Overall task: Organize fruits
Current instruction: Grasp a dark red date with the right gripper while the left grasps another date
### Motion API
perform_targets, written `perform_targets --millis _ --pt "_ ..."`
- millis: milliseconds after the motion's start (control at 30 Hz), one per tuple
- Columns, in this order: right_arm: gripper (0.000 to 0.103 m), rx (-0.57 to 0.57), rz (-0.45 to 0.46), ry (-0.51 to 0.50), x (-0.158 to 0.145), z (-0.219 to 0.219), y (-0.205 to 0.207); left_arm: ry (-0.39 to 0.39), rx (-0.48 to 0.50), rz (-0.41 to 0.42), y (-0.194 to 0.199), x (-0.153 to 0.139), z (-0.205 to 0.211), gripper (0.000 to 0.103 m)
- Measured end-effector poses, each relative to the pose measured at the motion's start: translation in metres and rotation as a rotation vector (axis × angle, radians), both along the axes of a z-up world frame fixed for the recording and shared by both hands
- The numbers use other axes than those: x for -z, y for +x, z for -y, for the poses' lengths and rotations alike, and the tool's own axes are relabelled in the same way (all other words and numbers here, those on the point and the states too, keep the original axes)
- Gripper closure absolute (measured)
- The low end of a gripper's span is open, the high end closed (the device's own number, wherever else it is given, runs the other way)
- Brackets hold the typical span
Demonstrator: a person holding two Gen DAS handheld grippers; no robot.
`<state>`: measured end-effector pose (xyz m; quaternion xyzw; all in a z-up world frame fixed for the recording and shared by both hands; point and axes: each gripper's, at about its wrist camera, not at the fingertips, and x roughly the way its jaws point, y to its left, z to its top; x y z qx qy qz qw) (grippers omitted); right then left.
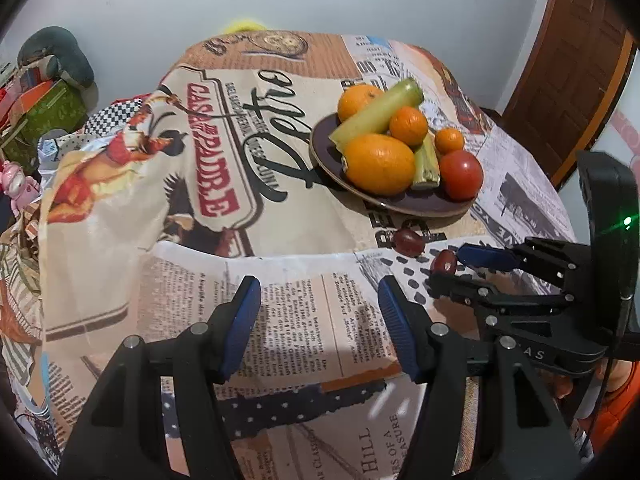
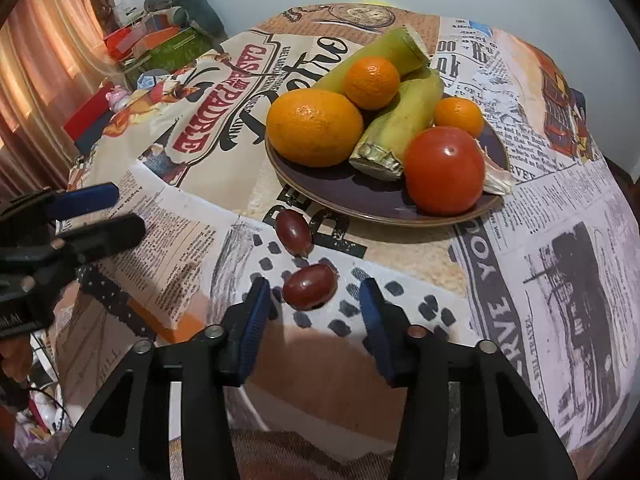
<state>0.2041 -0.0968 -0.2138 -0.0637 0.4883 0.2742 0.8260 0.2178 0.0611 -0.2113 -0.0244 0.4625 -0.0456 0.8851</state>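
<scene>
Nearer grape is straddled untouched by open right gripper, plate at 12 o'clock; closing needed next; left gripper open, empty.

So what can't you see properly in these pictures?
- The third orange at the back of the plate: shown in the left wrist view, hidden in the right wrist view behind the front fruit.
- The near grape: partly covered by the right hand-held gripper in the left wrist view.
- The tablecloth's small print: too tiny and blurred to read.
- The clutter beside the table: cut off by the dark fisheye edge.
</scene>
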Motion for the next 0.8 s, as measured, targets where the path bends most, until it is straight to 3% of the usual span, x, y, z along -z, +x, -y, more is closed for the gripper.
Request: perform_targets --millis 67,467,633,800 --pt "0.079 -0.017 0.0 -0.004 -0.001 -0.001 -0.001 0.002 0.017 -0.007 0.003 0.004 0.005 0.042" --pt "0.079 0.06 0.051 0.041 -0.021 0.046 0.006 -0.001 0.123 -0.026 0.034 0.018 0.051 0.043" --pt "0.079 0.091 0.063 0.052 -0.026 0.063 0.012 -0.002 0.144 -0.056 0.052 0.032 0.065 0.052" --pt "0.079 0.104 0.066 0.055 -0.024 0.07 0.016 0.008 0.161 -0.062 0.059 0.039 0.072 0.073"
